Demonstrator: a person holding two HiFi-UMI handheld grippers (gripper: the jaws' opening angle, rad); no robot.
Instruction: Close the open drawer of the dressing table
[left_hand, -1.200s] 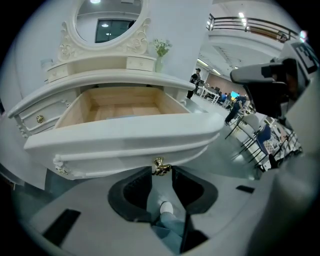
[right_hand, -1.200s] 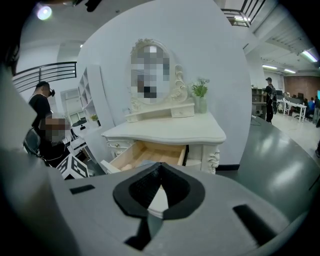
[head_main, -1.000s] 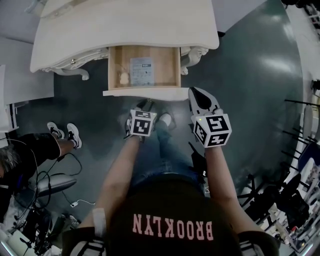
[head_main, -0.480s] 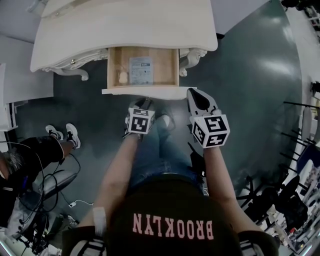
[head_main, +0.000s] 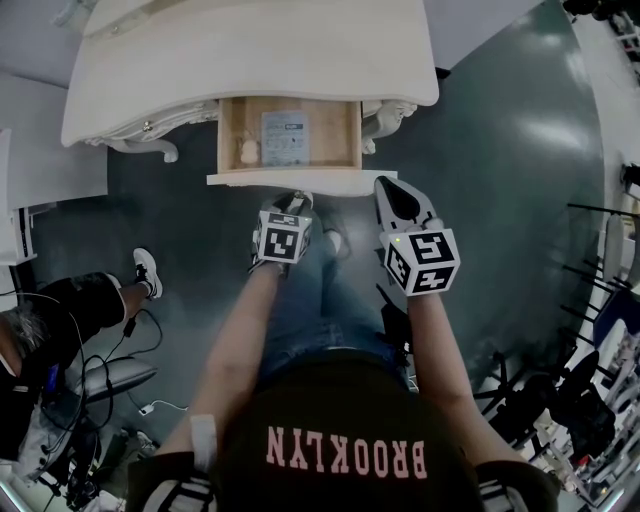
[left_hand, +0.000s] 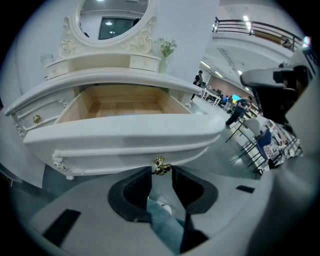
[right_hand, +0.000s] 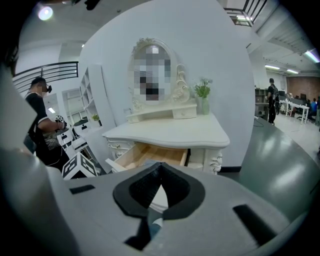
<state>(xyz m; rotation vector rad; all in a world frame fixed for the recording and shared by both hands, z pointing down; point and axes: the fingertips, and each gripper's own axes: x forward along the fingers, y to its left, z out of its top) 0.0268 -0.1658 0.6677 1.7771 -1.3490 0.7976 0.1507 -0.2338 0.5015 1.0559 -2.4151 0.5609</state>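
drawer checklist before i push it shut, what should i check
1. Drawer open and waiting to be closed: ok.
2. Left gripper lined up on the knob: ok, jaws apart with the knob at their tips.
3. Left gripper touching the knob: cannot tell.
4. Nothing hanging over the drawer's edge: ok, the paper lies inside.
5. Right gripper off the drawer: ok, shut and empty.

the dressing table (head_main: 250, 45) is cream-white, with carved legs and an oval mirror (left_hand: 114, 15) on top. its middle drawer (head_main: 288, 182) stands pulled well out and level, showing a pale wood inside. its curved white front carries a small brass knob (left_hand: 160, 165) at the lower middle.
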